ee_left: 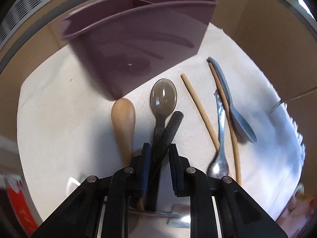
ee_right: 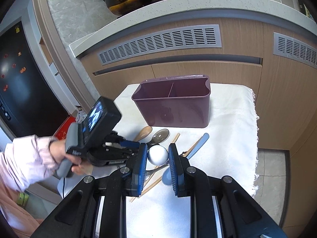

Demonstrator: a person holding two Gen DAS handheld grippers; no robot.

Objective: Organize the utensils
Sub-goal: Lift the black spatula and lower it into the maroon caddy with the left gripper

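We see purple two-compartment caddy (ee_right: pixel 172 104) at far end of white towel (ee_right: pixel 233 123), empty, stiff. Utensils lie near it: wooden spoon (ee_left: pixel 123 123), smoky plastic spoon (ee_left: pixel 163 97), chopsticks (ee_left: pixel 200 109), all light, rigid, slippery. Left gripper (ee_left: pixel 158 154) straddles dark handles, pads not pressing. Right gripper (ee_right: pixel 158 156) holds metal spoon (ee_right: pixel 158 154), clamped at bowl. We take handles mid-length.

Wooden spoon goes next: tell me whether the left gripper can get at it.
Probably yes: the wooden spoon lies uncovered right beside the left gripper, though two crossed dark handles sit between its jaws.
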